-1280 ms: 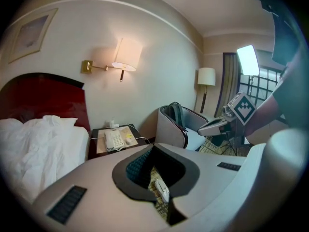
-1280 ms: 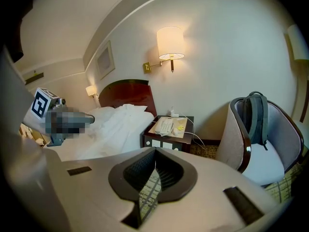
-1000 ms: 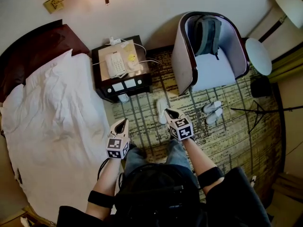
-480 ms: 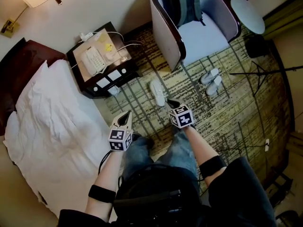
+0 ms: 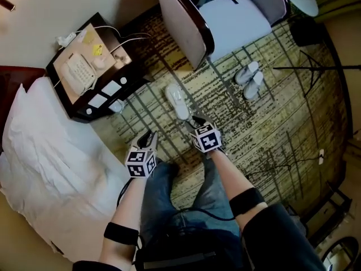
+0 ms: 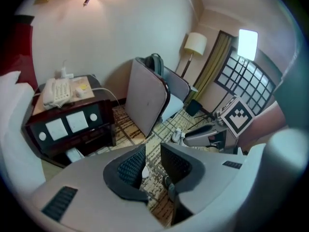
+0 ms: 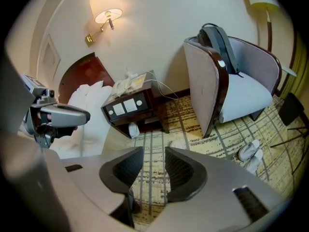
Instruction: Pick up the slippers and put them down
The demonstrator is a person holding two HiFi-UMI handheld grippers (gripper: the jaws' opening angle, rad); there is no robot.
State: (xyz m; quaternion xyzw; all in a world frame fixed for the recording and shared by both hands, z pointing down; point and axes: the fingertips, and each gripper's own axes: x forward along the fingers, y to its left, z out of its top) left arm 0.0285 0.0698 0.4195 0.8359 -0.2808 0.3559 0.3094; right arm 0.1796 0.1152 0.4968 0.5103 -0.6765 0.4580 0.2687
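A single white slipper (image 5: 177, 101) lies on the patterned carpet between nightstand and armchair. My right gripper (image 5: 194, 119) hangs just short of its near end, tilted down; its jaws have just been opening and nothing is between them. In the right gripper view (image 7: 154, 166) the slipper (image 7: 179, 144) shows just past the jaw tips. My left gripper (image 5: 150, 138) is lower left of the slipper, its jaws a little apart after just opening, empty. Through its gap (image 6: 152, 166) a bit of white slipper (image 6: 145, 170) shows. A pair of slippers (image 5: 249, 79) lies by the chair.
A dark nightstand (image 5: 93, 97) with a phone stands at upper left, with another white slipper (image 5: 115, 106) at its foot. The bed (image 5: 51, 168) fills the left. An armchair (image 5: 192, 27) holding a backpack stands beyond the slipper. A tripod leg (image 5: 316, 68) crosses the carpet at right.
Both grippers have come down towards the carpet and tilted more steeply. The right one is now close to the single slipper. The head view has swung downwards.
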